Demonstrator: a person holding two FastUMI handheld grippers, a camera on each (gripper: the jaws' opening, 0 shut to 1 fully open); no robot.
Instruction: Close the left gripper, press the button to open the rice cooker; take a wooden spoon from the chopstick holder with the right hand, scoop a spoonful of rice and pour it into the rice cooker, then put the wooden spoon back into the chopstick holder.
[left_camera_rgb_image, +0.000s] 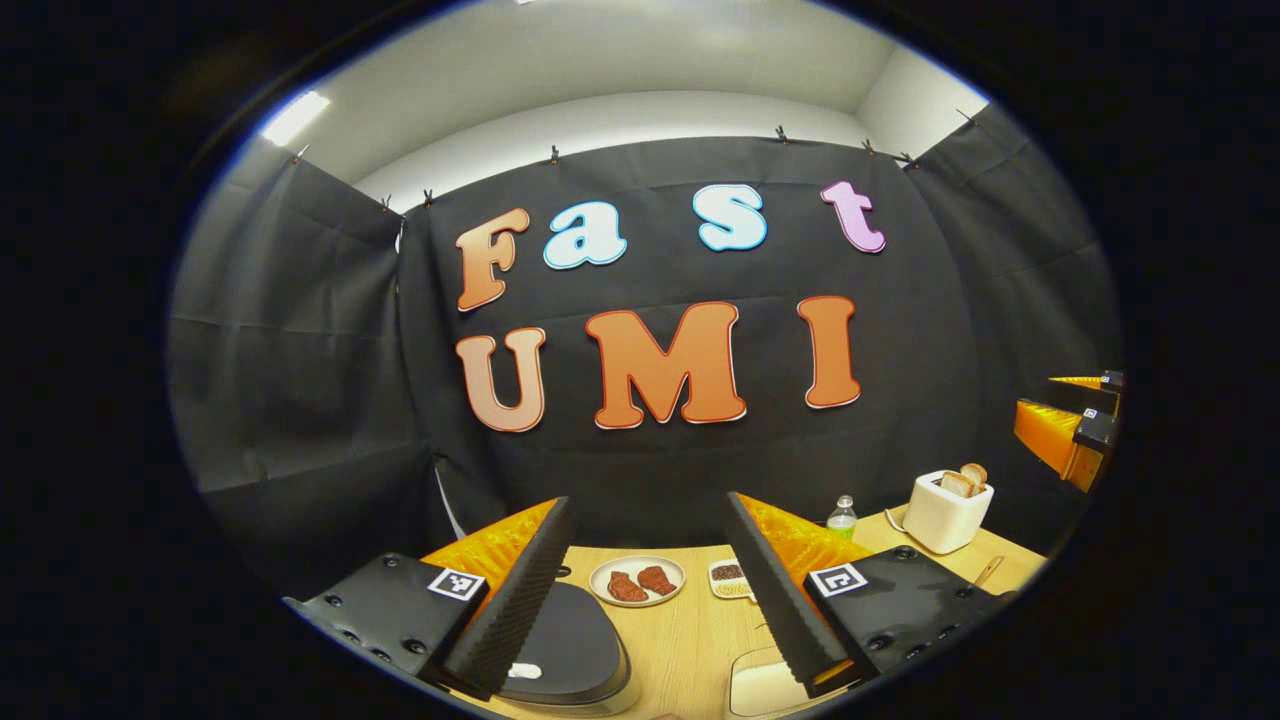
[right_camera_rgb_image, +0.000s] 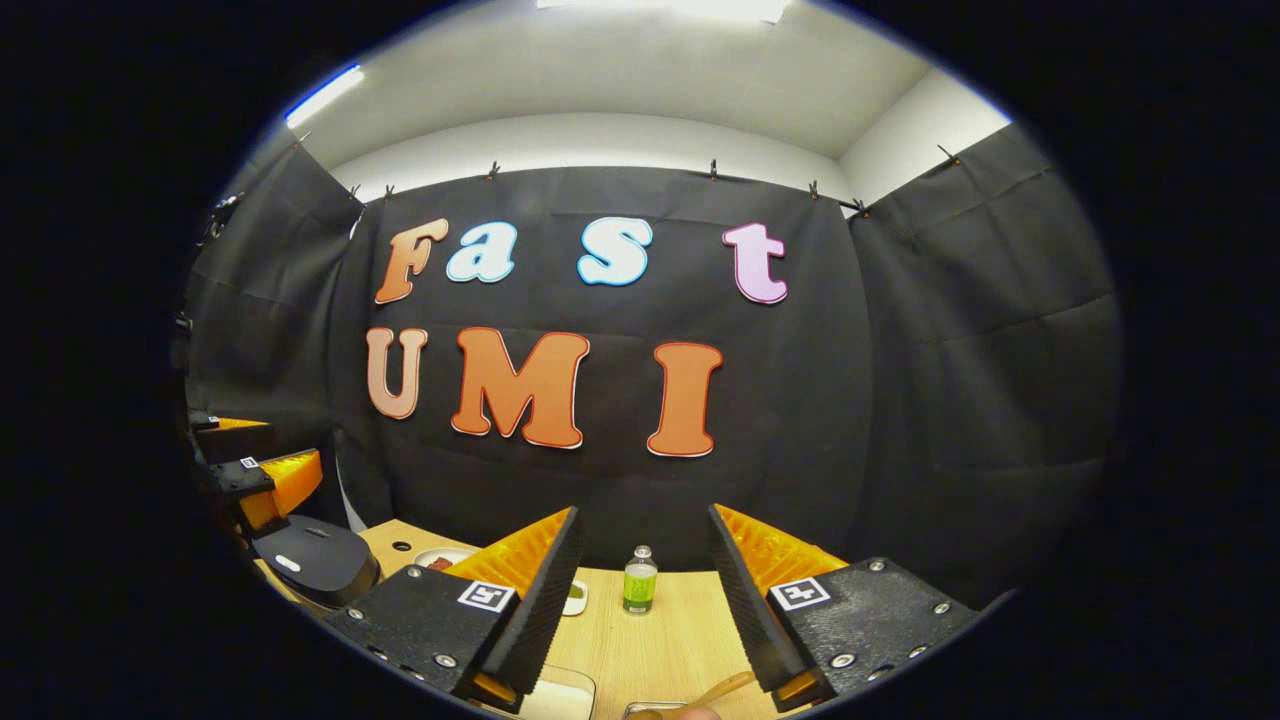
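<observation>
My wooden table (left_camera_rgb_image: 690, 640) stretches ahead, with the dark-lidded rice cooker (left_camera_rgb_image: 570, 640) at seven o'clock in the left gripper view, lid down. My left gripper (left_camera_rgb_image: 645, 590) hangs above it, fingers spread wide and empty. My right gripper (right_camera_rgb_image: 640, 600) is likewise spread and empty, a wooden spoon (right_camera_rgb_image: 725, 688) handle at six o'clock.

Left gripper (left_camera_rgb_image: 645, 590) ahead: open table (left_camera_rgb_image: 690, 630), plate (left_camera_rgb_image: 637, 581) beyond.
Below-left: rice cooker (left_camera_rgb_image: 570, 640) lid close.
Right gripper (right_camera_rgb_image: 640, 600) ahead: bottle (right_camera_rgb_image: 640, 580) stands midway.
</observation>
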